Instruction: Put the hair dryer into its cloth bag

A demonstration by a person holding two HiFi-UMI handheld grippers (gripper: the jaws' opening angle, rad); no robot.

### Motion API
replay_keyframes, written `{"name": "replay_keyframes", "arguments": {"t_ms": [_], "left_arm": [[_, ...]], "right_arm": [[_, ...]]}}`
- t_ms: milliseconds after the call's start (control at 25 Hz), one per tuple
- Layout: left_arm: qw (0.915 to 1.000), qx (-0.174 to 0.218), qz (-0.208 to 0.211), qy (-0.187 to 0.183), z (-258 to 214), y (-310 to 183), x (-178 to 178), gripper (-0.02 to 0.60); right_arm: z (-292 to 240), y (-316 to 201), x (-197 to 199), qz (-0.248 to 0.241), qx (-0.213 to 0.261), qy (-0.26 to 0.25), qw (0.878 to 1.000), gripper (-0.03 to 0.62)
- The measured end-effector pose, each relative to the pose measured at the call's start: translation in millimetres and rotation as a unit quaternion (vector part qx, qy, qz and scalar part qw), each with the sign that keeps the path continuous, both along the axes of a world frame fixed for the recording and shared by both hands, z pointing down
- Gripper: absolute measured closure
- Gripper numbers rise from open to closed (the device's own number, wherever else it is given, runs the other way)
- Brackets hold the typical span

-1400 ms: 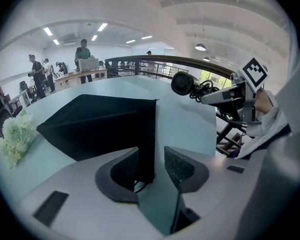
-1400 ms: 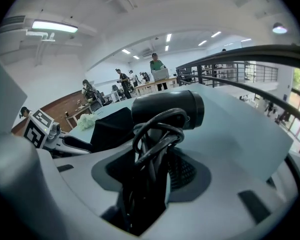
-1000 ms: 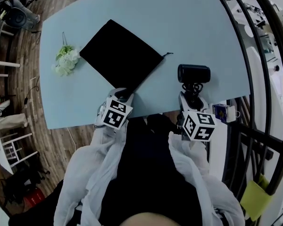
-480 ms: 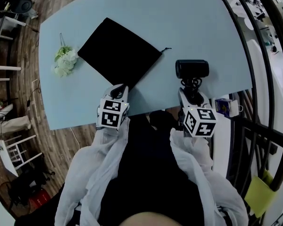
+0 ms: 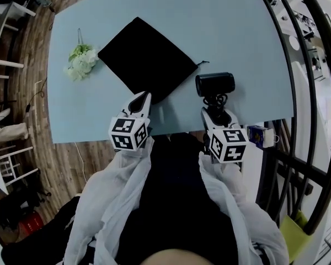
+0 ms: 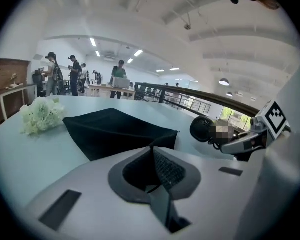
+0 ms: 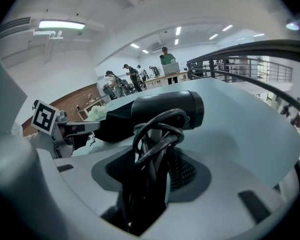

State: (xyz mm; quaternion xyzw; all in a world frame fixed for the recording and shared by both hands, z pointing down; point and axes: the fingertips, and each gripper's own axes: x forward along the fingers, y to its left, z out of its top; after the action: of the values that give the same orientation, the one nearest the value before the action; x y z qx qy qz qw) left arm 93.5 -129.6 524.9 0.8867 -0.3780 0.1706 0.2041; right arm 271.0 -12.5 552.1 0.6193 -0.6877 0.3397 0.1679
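My right gripper (image 5: 215, 111) mostly hides the handle of the black hair dryer (image 5: 215, 84) that it clamps, and my left gripper (image 5: 142, 97) is closed, pinching a corner of the black cloth bag (image 5: 148, 58).

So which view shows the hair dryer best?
The right gripper view: the hair dryer is close up, barrel sideways, cord wound round the handle held in the right gripper. The head view shows it small from above; the left gripper view, only its barrel.

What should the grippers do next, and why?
Probably lift the left gripper a little to open the cloth bag: its jaws pinch the bag's near corner, the bag lies flat, and the right gripper holds the hair dryer.
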Motion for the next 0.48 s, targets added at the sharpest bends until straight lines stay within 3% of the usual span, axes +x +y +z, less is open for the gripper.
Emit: {"name": "replay_keyframes", "arguments": {"t_ms": [240, 480], "left_arm": [[0.9981, 0.028, -0.024, 0.05, -19.7, -8.3, 2.7, 0.552], [0.9956, 0.043, -0.038, 0.074, -34.7, -10.1, 2.4, 0.551]], "right_arm": [[5.6, -14.4, -42.5, -0.064, -0.012, -0.023, 0.998, 0.385], [12.1, -21.7, -82.1, -0.124, -0.021, -0.028, 0.992, 0.385]]}}
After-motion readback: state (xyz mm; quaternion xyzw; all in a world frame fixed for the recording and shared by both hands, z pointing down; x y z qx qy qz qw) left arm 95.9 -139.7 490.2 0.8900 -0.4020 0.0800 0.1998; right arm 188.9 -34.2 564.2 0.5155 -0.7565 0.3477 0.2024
